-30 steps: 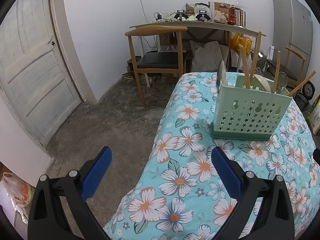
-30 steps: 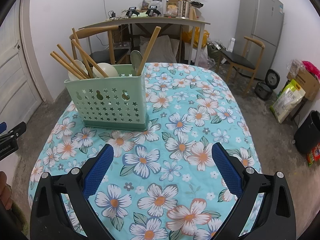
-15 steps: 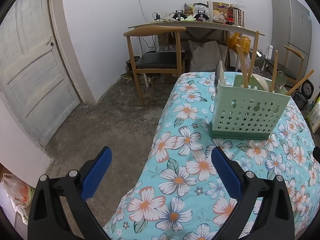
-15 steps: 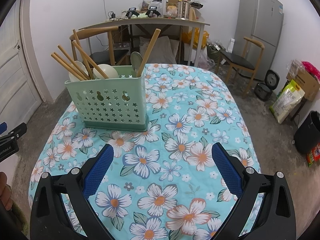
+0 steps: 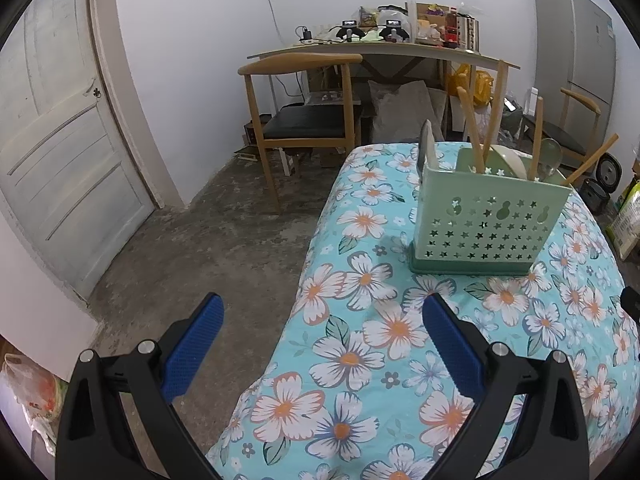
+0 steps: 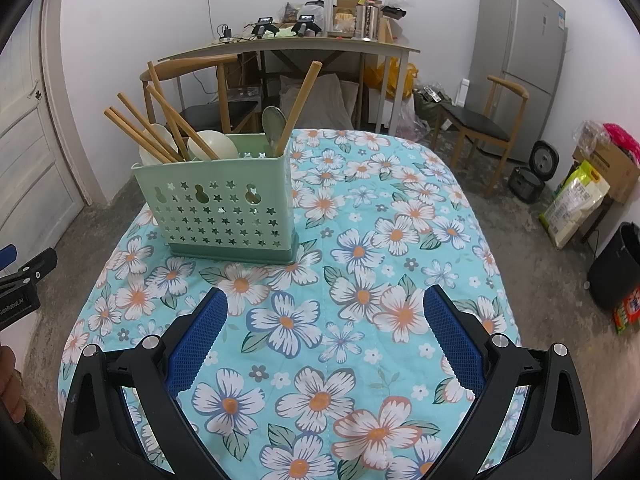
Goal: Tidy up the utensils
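A green perforated utensil holder (image 6: 224, 208) stands on the floral tablecloth (image 6: 360, 280); it also shows in the left wrist view (image 5: 484, 228). It holds several wooden chopsticks (image 6: 160, 128), pale ceramic spoons (image 6: 212, 144) and a metal spoon (image 6: 274, 124). My right gripper (image 6: 326, 320) is open and empty, above the cloth in front of the holder. My left gripper (image 5: 322, 332) is open and empty at the table's left edge, well short of the holder.
A wooden chair (image 5: 304, 120) stands behind the table's left end, another chair (image 6: 480, 120) at the right. A cluttered desk (image 6: 296, 40), a fridge (image 6: 520, 60) and a door (image 5: 60, 160) line the walls. Bags and a black bin (image 6: 616, 264) sit on the floor at the right.
The left gripper has drawn back and down slightly, so the holder looks a little farther and lower. The right gripper has barely moved. Both stay open.
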### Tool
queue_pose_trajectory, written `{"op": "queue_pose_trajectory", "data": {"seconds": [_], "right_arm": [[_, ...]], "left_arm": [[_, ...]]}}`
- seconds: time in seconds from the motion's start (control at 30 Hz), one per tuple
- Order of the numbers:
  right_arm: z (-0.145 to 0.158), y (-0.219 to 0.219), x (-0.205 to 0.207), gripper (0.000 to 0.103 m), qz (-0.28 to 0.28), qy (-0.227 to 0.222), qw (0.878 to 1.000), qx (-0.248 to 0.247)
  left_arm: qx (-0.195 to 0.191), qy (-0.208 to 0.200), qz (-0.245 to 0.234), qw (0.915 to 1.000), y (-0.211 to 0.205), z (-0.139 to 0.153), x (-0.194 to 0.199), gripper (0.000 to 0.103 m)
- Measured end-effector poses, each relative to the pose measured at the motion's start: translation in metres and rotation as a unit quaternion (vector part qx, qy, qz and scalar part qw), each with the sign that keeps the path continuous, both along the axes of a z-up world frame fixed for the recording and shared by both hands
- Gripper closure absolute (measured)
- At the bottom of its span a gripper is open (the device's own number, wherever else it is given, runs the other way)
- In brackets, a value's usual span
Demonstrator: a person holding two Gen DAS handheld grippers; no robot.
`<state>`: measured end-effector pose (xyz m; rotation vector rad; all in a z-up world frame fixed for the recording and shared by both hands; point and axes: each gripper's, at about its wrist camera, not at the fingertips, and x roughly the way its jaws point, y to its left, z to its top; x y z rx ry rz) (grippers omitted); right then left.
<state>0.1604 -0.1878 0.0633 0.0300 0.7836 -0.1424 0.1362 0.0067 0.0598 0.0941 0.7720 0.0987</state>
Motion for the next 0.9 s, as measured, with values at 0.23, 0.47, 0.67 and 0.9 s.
{"op": "queue_pose_trajectory", "data": {"seconds": [0.23, 0.47, 0.67, 0.9], "right_arm": [[-0.0004, -0.0002, 0.0004, 0.009, 0.0, 0.0, 1.0, 0.0], [-0.0007, -0.0003, 0.0008, 0.009, -0.001, 0.0, 1.0, 0.0], [-0.0019, -0.0005, 0.001, 0.009, -0.002, 0.001, 1.0, 0.002], [-0.002, -0.0007, 0.0011, 0.009, -0.003, 0.001, 1.0, 0.002]], "left_arm": [[0.001, 0.001, -0.009, 1.0, -0.0055, -0.0007, -0.0004, 0.006], [0.002, 0.004, -0.011, 0.9999, -0.007, -0.0018, 0.0007, 0.006], [0.003, 0.006, -0.011, 0.9999, -0.0075, -0.0031, 0.0021, 0.006], [0.005, 0.007, -0.012, 0.9999, -0.0087, -0.0043, 0.0024, 0.006]]}}
